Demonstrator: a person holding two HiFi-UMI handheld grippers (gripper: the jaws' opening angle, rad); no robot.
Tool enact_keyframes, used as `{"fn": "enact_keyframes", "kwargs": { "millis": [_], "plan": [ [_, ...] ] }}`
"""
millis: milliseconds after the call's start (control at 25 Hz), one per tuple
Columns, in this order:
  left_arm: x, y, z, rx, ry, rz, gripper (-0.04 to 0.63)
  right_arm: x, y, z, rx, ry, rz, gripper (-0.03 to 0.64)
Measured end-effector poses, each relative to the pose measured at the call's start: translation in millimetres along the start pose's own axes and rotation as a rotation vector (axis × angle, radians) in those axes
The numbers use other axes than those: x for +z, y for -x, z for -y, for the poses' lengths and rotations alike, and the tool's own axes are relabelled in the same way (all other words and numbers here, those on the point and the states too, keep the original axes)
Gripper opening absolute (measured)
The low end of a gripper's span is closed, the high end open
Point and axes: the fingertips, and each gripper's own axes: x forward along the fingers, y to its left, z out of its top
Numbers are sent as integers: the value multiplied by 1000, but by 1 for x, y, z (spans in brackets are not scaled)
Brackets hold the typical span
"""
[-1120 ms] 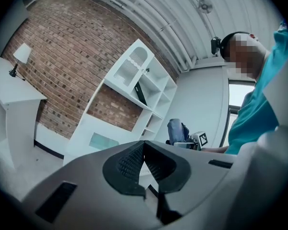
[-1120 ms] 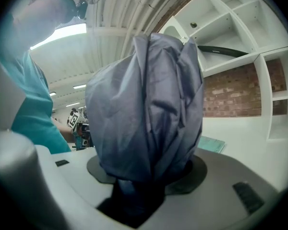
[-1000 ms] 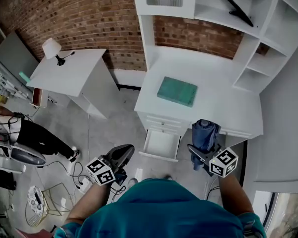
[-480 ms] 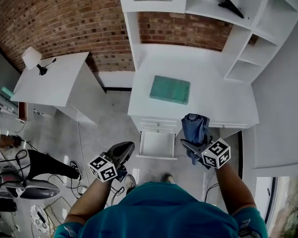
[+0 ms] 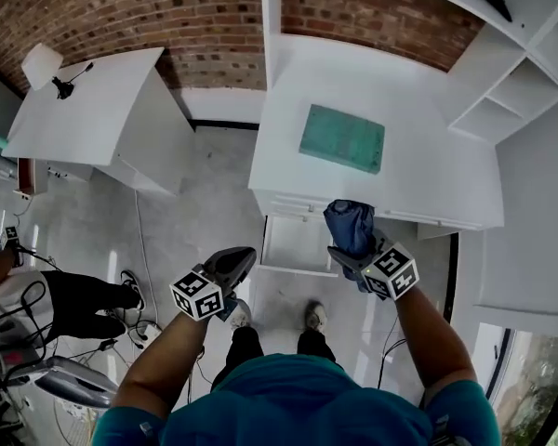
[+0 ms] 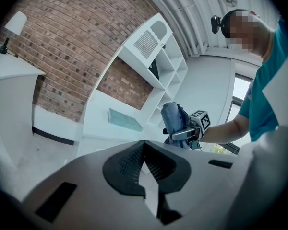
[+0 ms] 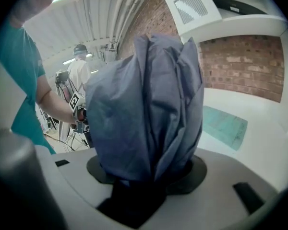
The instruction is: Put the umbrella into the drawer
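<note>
The folded umbrella (image 5: pixel 351 226) is clamped in the right gripper's (image 5: pixel 352 254) fingers beside the open drawer (image 5: pixel 296 246) under the desk (image 5: pixel 428 179). The left gripper's (image 5: pixel 245 256) fingers are closed, empty. The umbrella should be laid lengthwise inside before release. The drawer is seen in the head view but not in the right gripper view.

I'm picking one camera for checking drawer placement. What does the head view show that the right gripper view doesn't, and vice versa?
Head view only: the open drawer under the desk, the lamp on the side table, the person's shoes. Right gripper view only: the ceiling and the ribbed cabinet door. Both: the blue umbrella clamped in the right gripper, the green pad on the desk, and the left gripper.
</note>
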Motion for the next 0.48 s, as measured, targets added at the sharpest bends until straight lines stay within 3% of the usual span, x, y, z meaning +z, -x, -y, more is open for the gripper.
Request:
{"fn": "enact_keyframes", "kwargs": {
  "millis": [480],
  "plan": [
    [-116,-37,-117,95,2,-127,14,-177,-161,14,60,9,-325,242]
  ]
}}
